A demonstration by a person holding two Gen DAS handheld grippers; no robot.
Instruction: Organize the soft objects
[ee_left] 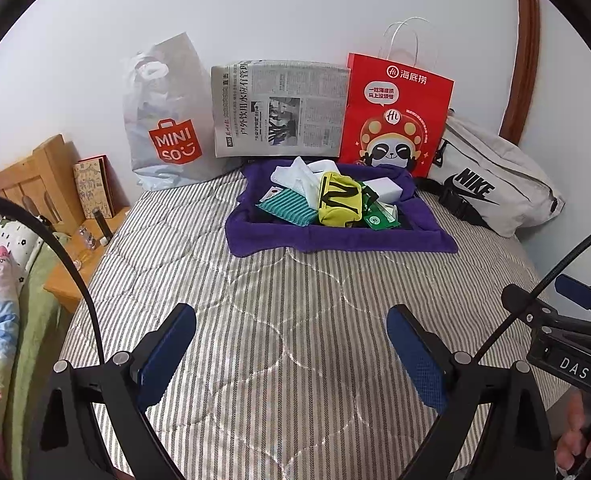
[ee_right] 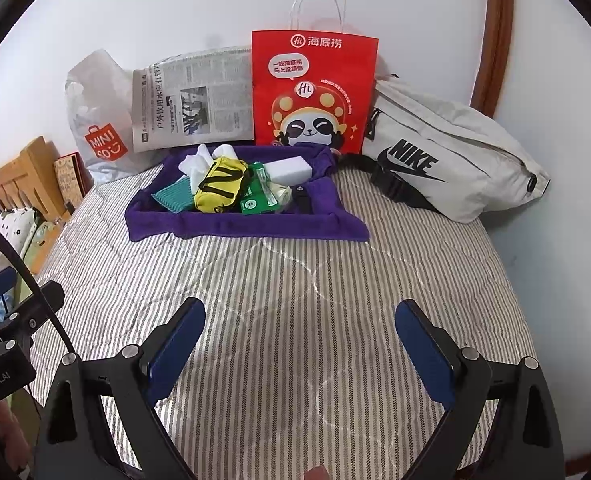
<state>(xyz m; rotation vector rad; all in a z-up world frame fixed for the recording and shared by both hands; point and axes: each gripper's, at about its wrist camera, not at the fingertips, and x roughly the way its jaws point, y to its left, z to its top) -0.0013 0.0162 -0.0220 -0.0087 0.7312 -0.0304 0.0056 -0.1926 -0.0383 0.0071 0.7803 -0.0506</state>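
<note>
A purple cloth tray (ee_left: 335,238) (ee_right: 247,228) sits at the far side of the striped bed. In it lie a yellow and black pouch (ee_left: 339,200) (ee_right: 221,186), a teal striped cloth (ee_left: 285,206) (ee_right: 173,196), white tissue (ee_left: 293,174) (ee_right: 195,164), a white block (ee_left: 383,188) (ee_right: 289,168) and green packets (ee_left: 379,218) (ee_right: 255,200). My left gripper (ee_left: 291,316) is open and empty above the bed, well short of the tray. My right gripper (ee_right: 299,312) is open and empty likewise.
Against the wall stand a white Miniso plastic bag (ee_left: 163,120) (ee_right: 95,120), a newspaper (ee_left: 279,108) (ee_right: 193,100), a red paper bag (ee_left: 395,112) (ee_right: 313,88) and a grey Nike bag (ee_left: 491,184) (ee_right: 451,152). A wooden nightstand (ee_left: 75,240) and bedding are at the left.
</note>
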